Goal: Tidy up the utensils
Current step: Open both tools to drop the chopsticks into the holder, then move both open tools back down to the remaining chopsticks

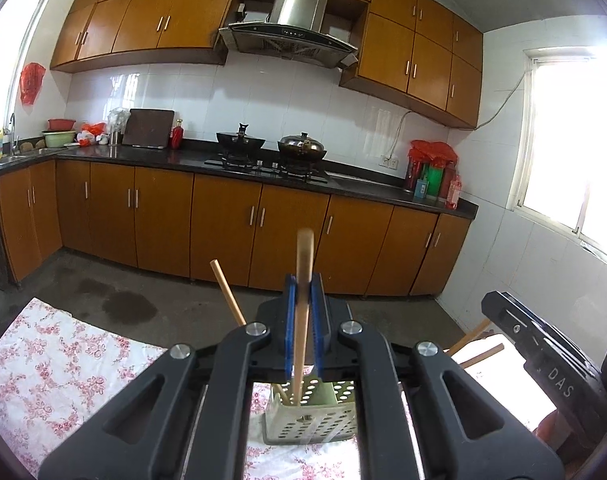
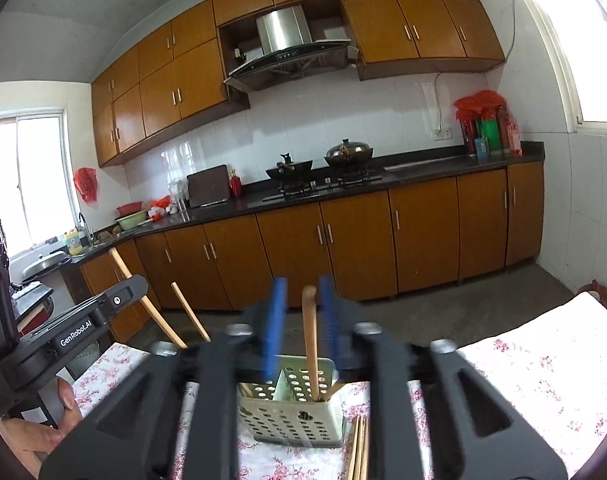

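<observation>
A pale green perforated utensil holder [image 1: 311, 420] [image 2: 293, 412] stands on the floral tablecloth [image 1: 43, 372] [image 2: 543, 364]. My left gripper [image 1: 303, 312] is shut on a wooden chopstick [image 1: 303, 320] that stands upright with its lower end inside the holder. Another wooden stick [image 1: 227, 294] leans out of the holder to the left. My right gripper [image 2: 301, 316] is open, its blue pads either side of a wooden stick [image 2: 310, 340] standing in the holder. Several loose chopsticks [image 2: 359, 448] lie on the cloth in front of the holder. Two leaning sticks [image 2: 189, 312] show at left.
The right gripper body [image 1: 543, 356] is at the right of the left wrist view; the left gripper body [image 2: 75, 328] and a hand [image 2: 43, 432] are at the left of the right wrist view. Kitchen cabinets [image 1: 223, 220] and a stove [image 1: 267, 164] lie beyond the floor.
</observation>
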Tool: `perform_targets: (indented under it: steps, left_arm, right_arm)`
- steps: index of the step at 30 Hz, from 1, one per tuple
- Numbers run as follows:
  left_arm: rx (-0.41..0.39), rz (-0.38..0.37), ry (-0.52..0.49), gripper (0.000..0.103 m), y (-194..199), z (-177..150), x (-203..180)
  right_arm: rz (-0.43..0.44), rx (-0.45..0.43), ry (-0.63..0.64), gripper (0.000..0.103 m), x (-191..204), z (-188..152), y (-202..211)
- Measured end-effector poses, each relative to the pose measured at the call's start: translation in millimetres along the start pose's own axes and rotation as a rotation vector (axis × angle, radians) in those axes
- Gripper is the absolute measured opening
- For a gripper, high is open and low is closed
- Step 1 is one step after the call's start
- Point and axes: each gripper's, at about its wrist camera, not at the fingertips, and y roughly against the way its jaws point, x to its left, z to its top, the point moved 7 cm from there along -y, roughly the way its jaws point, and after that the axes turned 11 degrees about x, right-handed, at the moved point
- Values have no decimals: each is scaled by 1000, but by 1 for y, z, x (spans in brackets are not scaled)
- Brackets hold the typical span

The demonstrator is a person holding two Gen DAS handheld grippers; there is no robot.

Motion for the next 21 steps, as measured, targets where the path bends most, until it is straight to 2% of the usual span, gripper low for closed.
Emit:
perform_targets:
  steps: [7, 12, 14, 17, 21]
  left_arm:
    - [-33, 4, 5, 17, 34, 1, 11]
    - [-6, 58, -4, 24, 60, -17, 33]
    - [34, 104, -13, 25, 64, -37, 49]
    - [120, 162, -10, 26, 59, -75, 75]
    - [251, 220, 16, 26, 41, -135, 107]
  right_arm:
    - [-40, -45, 13, 31, -3, 5, 39]
    - [-99, 5, -7, 31, -30, -19, 65]
    - [-133, 69, -18, 31, -44, -40, 61]
    - [-176, 220, -14, 31, -62, -86, 38]
    - [-152, 437, -35, 29, -71, -161, 3]
